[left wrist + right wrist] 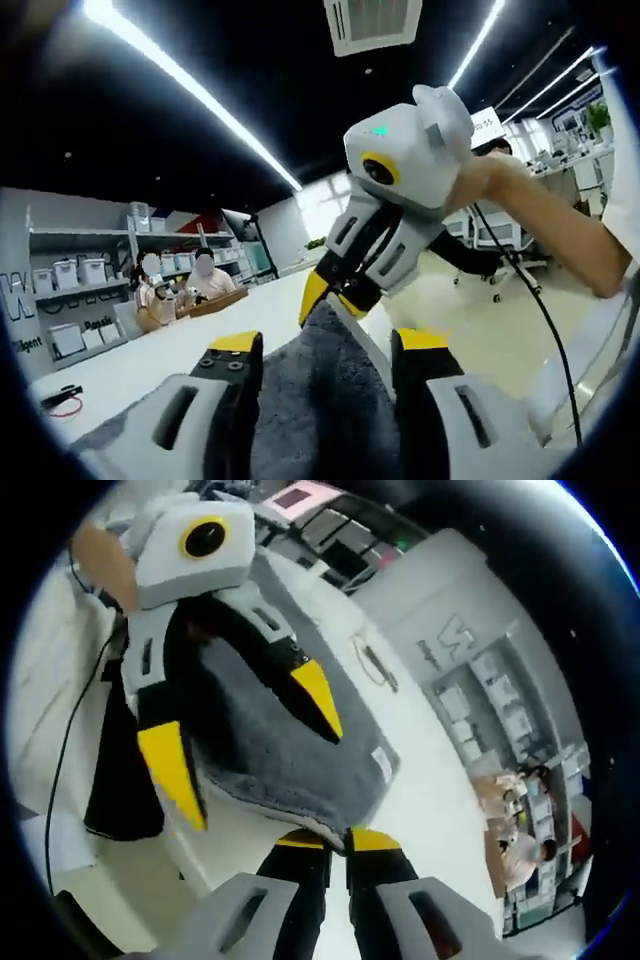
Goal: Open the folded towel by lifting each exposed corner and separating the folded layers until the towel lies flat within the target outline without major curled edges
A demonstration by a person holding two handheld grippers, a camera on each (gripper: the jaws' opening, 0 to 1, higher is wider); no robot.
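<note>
In the left gripper view, the left gripper (325, 360) is seen with its two yellow-tipped black fingers (232, 372) spread well apart, and the grey, fuzzy cloth towel (320, 400) is draped between them. Whether the towel is pressed by either pad cannot be told; no pinch is seen.

In the right gripper view, the right gripper (338, 842) is seen with its fingers (300, 842) drawn close together on the lower edge of the towel (270, 740), which is pinched between the yellow tips. In the left gripper view the same gripper (335, 290) is seen from outside, its fingers closed on the raised peak of the towel.

In the right gripper view the left gripper (245, 735) is seen from the front, with the towel hanging between its spread fingers (320, 695) and filling the gap. A small white label (383, 764) is sewn near one corner of the towel.

The towel is held up off the white counter (430, 780) by the two grippers and is not lying flat. A person's hand (490, 175) is wrapped around the white body of the right gripper, and a black cable (535, 300) trails from it. Beyond, grey shelving with boxes (75, 275) and seated people (180, 285) are seen at the far end of the counter.
</note>
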